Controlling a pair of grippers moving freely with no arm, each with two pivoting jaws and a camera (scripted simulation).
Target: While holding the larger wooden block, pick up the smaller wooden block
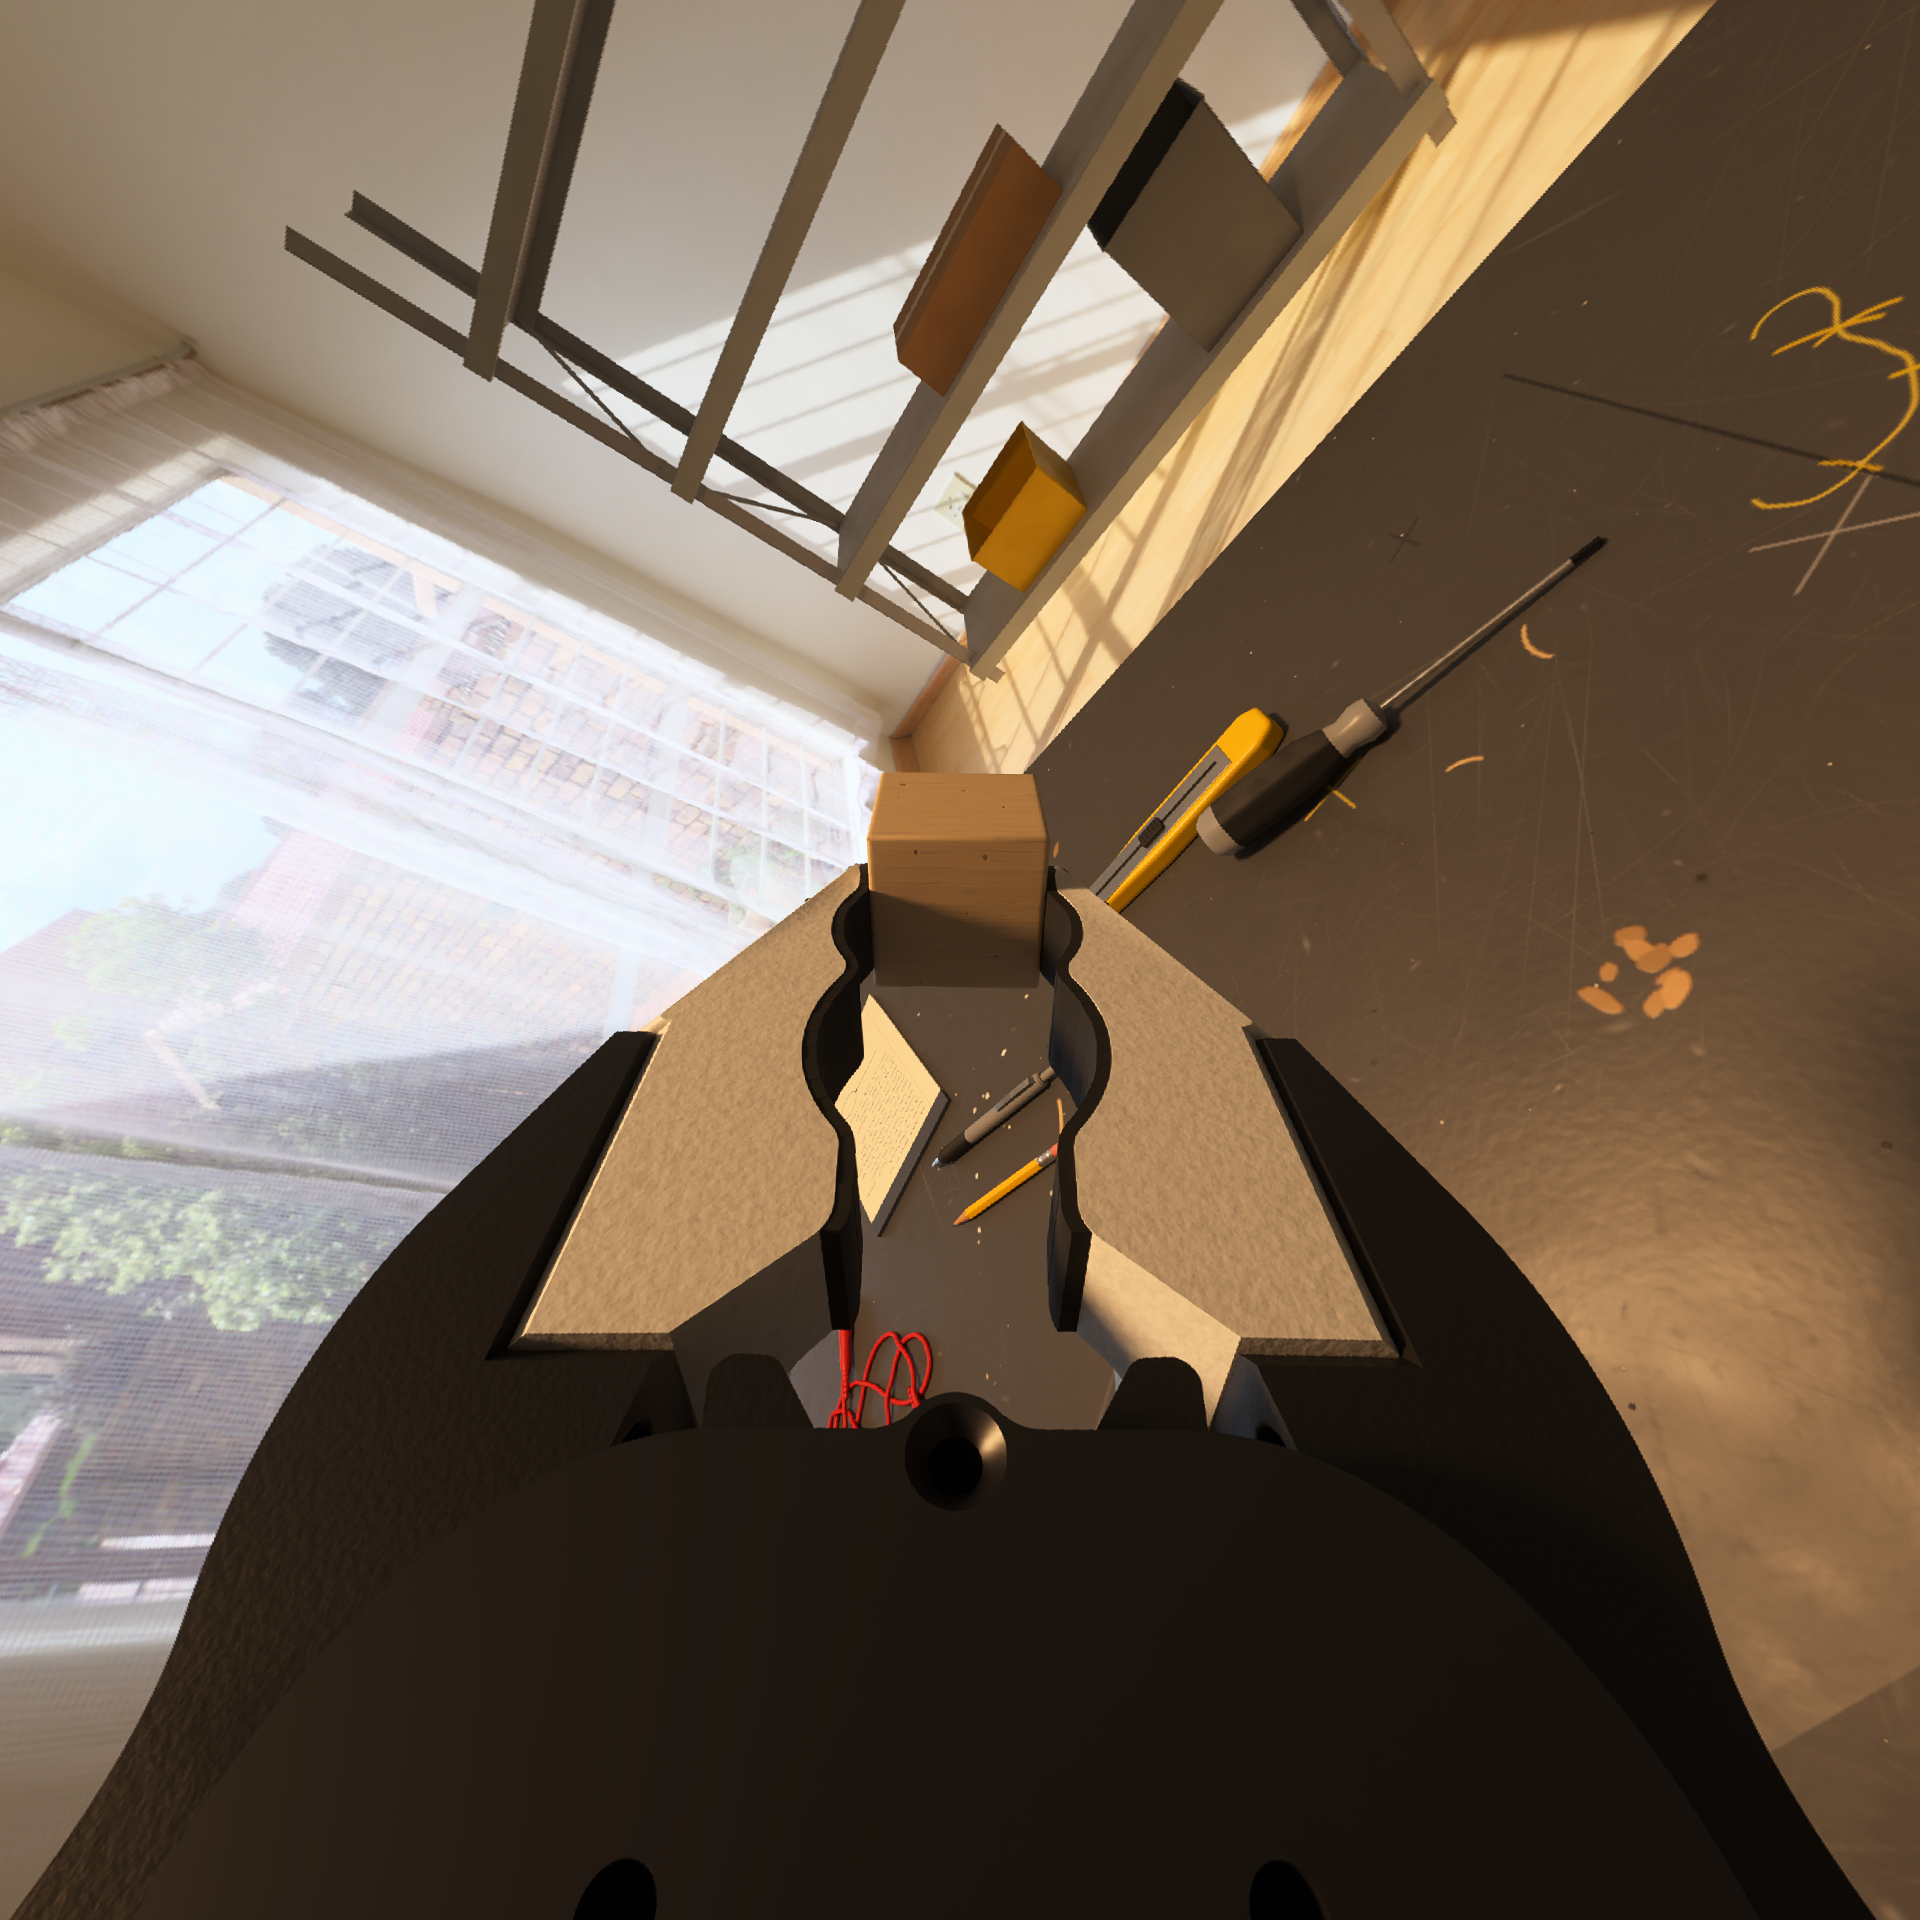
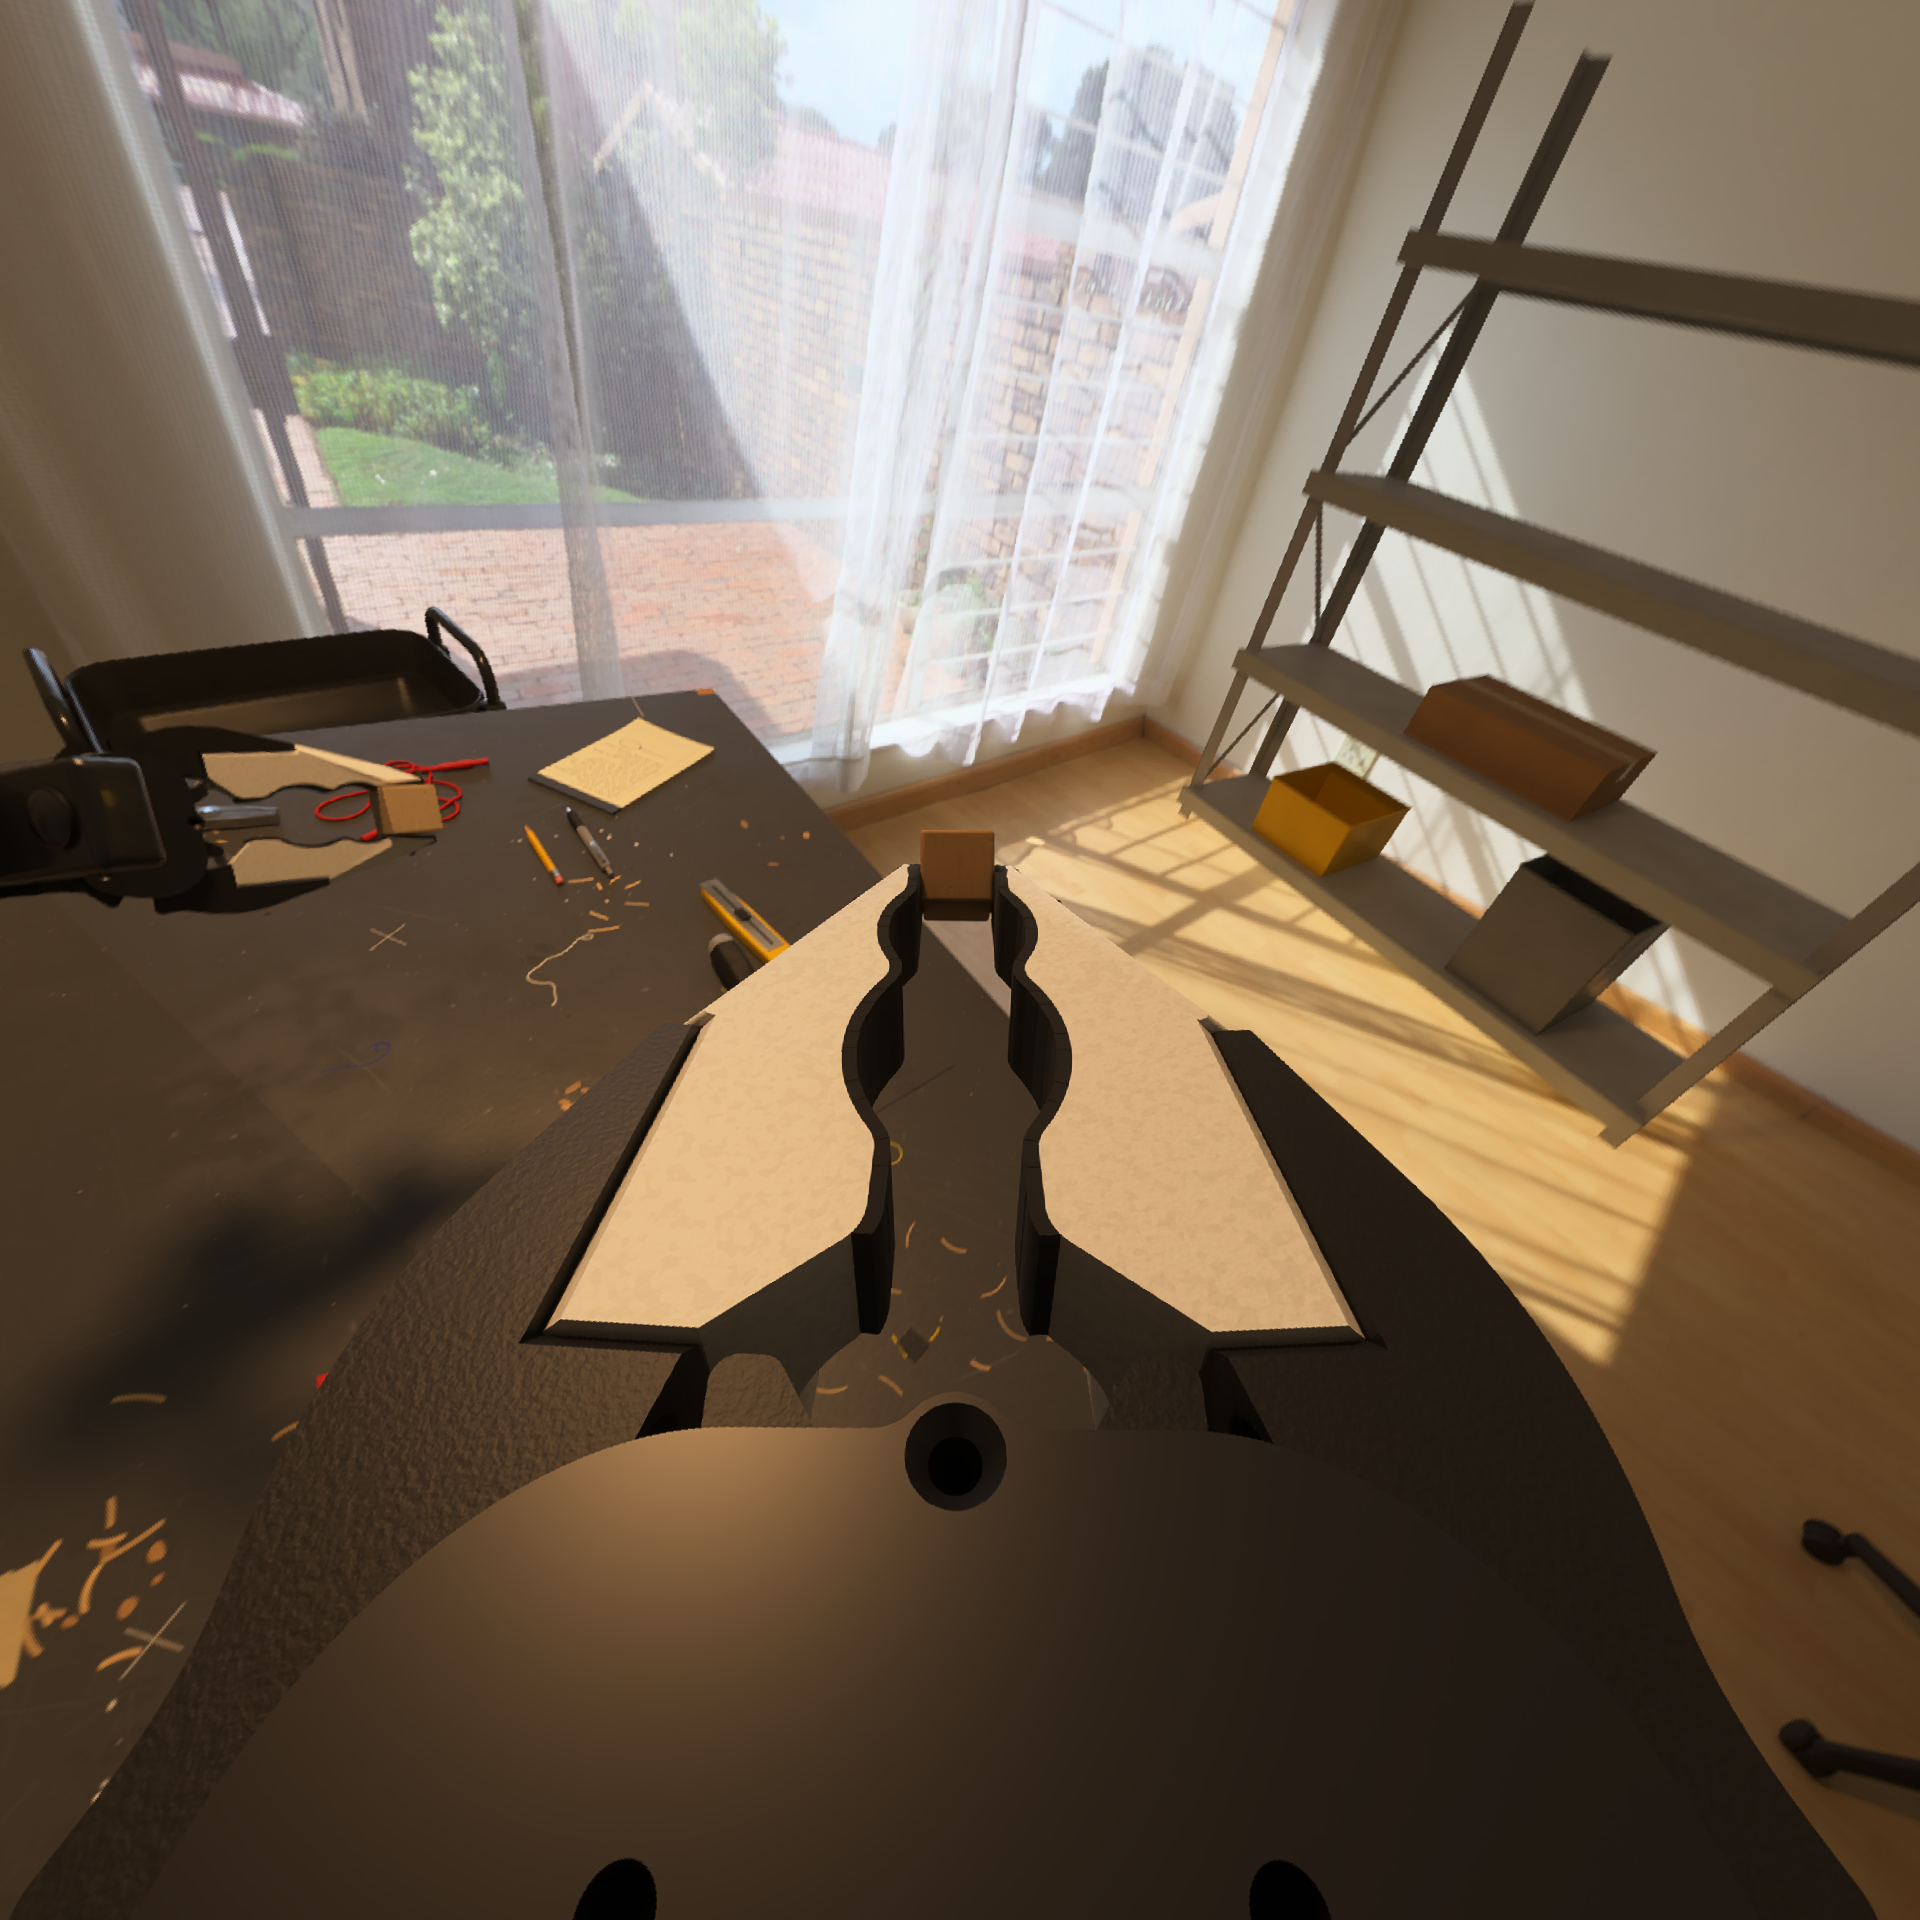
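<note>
My left gripper [image 1: 956,920] is shut on the larger wooden block [image 1: 956,883], a pale cube held at the fingertips above the dark table [image 1: 1507,1143]. The right wrist view shows the same left gripper [image 2: 390,816] and its block [image 2: 412,807] at the far left, over a red cord. My right gripper [image 2: 956,899] is shut on the smaller wooden block [image 2: 956,864], held at the fingertips near the table's right edge, with the wooden floor behind it.
On the table [image 2: 260,1091] lie a yellow utility knife [image 2: 743,920], a screwdriver [image 1: 1351,748], a notepad [image 2: 623,764], a pen [image 2: 589,842], a pencil [image 2: 542,854] and a red cord [image 2: 416,774]. A black tray [image 2: 281,681] stands at the far end. A metal shelf unit [image 2: 1558,727] stands right.
</note>
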